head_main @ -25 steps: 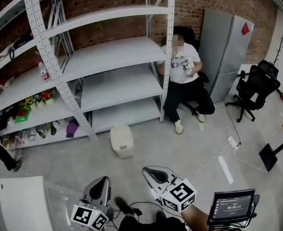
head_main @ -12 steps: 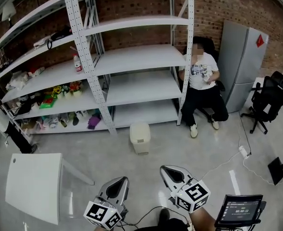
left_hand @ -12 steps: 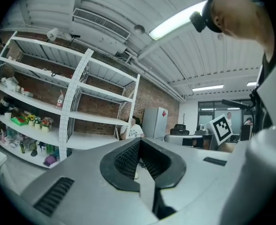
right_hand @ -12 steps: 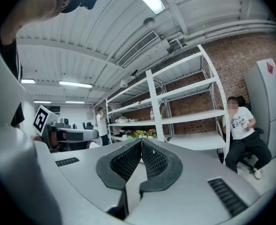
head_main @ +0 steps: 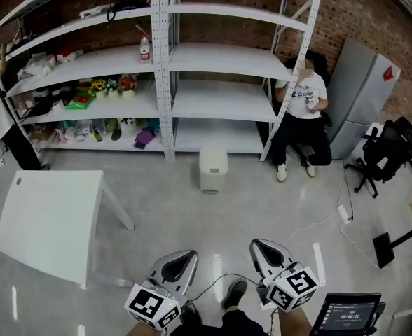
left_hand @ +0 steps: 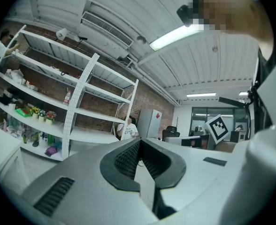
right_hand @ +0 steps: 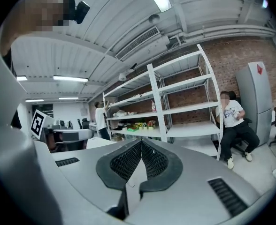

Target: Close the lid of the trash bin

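Head view: trash bin [head_main: 214,168] far off, well apart from both grippers; approach step. Left gripper [head_main: 185,258], right gripper [head_main: 259,246]: fingers closed, empty. Next: walk up, reach lid.

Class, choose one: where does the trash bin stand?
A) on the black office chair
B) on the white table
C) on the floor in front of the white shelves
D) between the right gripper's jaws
C: the trash bin stands on the floor, just in front of the white shelves.
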{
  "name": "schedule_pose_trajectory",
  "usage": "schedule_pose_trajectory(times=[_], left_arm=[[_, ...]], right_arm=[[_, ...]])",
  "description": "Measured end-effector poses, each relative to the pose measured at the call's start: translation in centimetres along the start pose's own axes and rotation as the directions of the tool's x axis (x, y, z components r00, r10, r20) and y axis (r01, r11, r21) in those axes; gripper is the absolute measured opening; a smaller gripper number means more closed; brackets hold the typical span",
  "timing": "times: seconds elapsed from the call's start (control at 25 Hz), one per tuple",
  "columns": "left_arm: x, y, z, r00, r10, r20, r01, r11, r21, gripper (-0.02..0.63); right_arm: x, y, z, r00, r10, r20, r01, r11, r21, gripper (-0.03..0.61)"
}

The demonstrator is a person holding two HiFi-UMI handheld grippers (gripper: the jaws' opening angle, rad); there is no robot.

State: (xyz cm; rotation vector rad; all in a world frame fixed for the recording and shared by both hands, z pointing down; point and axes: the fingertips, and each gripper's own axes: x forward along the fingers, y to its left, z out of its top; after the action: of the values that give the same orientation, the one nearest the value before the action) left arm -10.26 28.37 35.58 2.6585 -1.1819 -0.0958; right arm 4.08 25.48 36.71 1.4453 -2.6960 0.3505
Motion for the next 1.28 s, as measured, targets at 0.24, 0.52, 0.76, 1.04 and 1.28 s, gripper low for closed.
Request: schedule_pose_trajectory(times=[0.24,0.52,0.76,1.04,1.28], left_arm=[[-3.7,-3.0,0.2,1.000,-0.023,0.005,0.023,1.000,-0.005,-0.011],[-6.1,-9.8,-0.6,1.000,0.008,0.003,-0.008,0.999,0.036,-0.011],[-5.8,-17.9,-2.2,0.999,0.050,-0.021,-0.049,0.998,0.043,-0.011],[-7.2,-23.0,-3.1,0.994,0.095,-0.050,-0.093,0.994,0.055,-0.011],[-10.3,-24.7,-2.7,0.997,0.060,-0.039,-0.058,0.996,0.061,-0.011]], right_arm=[[-4.6,4.1,0.6,1.000,0.013,0.014,-0.012,0.999,-0.040,0.008],[-11.7,5.4,0.8,0.995,0.068,0.077,-0.064,0.997,-0.053,0.008],[-20.2,3.2,-0.2,0.993,0.093,0.078,-0.087,0.994,-0.071,0.008],[-26.6,0.9,-1.4,0.996,0.043,0.077,-0.039,0.998,-0.053,0.008],[-28.7,3.1,-1.1,0.996,0.009,0.094,-0.002,0.998,-0.066,0.006]])
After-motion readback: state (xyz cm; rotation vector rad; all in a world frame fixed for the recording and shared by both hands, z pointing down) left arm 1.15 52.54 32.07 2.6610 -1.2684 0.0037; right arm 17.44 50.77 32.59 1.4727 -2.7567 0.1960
